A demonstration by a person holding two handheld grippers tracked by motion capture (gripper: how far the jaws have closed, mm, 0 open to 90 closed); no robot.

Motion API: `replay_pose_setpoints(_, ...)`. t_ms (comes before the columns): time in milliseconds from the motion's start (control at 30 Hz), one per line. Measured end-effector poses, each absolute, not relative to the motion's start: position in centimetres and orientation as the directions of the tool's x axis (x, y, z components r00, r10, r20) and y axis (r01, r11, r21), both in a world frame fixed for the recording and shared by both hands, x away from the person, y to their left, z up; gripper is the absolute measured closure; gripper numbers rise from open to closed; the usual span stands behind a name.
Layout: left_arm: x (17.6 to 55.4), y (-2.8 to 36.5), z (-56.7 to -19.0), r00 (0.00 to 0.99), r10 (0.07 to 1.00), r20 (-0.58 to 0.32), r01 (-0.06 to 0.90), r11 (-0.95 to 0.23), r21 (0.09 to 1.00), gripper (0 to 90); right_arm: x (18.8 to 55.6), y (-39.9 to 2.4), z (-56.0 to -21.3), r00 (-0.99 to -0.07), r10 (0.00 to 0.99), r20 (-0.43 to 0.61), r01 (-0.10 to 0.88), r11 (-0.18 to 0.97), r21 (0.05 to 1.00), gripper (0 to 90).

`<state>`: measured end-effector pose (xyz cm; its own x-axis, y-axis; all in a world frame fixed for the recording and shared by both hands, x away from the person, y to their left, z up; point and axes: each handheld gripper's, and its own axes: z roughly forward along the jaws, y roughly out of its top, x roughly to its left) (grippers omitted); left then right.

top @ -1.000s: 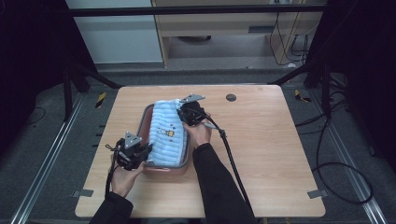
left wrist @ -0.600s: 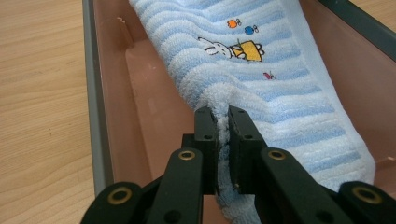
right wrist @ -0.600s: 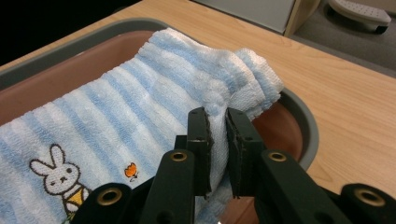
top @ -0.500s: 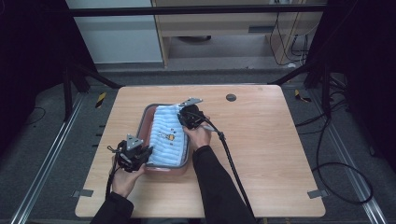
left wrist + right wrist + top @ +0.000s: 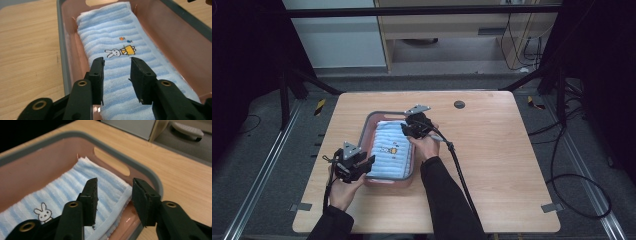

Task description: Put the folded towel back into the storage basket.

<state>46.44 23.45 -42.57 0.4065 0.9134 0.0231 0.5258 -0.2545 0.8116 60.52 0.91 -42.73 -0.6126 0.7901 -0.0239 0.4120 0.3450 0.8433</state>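
One towel (image 5: 391, 150), one basin (image 5: 368, 129), two open tongs (image 5: 117, 75).

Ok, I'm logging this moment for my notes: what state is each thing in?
Towel: folded, lying flat inside the basin.
Basin: upright on the table, holding the towel.
Left gripper: open, over the near end of the towel.
Right gripper: open, over the towel's far edge.

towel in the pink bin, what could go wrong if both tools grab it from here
The right tool straddles the towel edge beside the bin wall, so it might pinch the wall too. The left tool is open over the flat middle and may only skim the folded layers, lifting the towel unevenly.
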Motion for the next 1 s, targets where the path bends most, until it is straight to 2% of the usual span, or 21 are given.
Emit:
replay_pose_setpoints(333, 45.7, 23.5, -40.9, 0.453, 0.891, 0.01, 0.464, -0.245, 0.851, 48.2, 58.6, -1.9, -39.7, -0.608, 0.793, 0.026, 0.369, 0.253, 0.895, 33.7)
replay_pose_setpoints(567, 45.4, 23.5, -40.6, 0.485, 0.875, 0.013, 0.45, -0.262, 0.854, 38.1, 57.0, -4.7, -38.3, -0.61, 0.791, 0.041, 0.345, 0.218, 0.913, 28.5)
replay_pose_setpoints(1000, 45.2, 25.1, -40.2, 0.479, 0.878, 0.006, 0.431, -0.241, 0.869, 30.3, 54.0, -11.0, -38.5, -0.581, 0.81, 0.083, 0.347, 0.155, 0.925, 20.8)
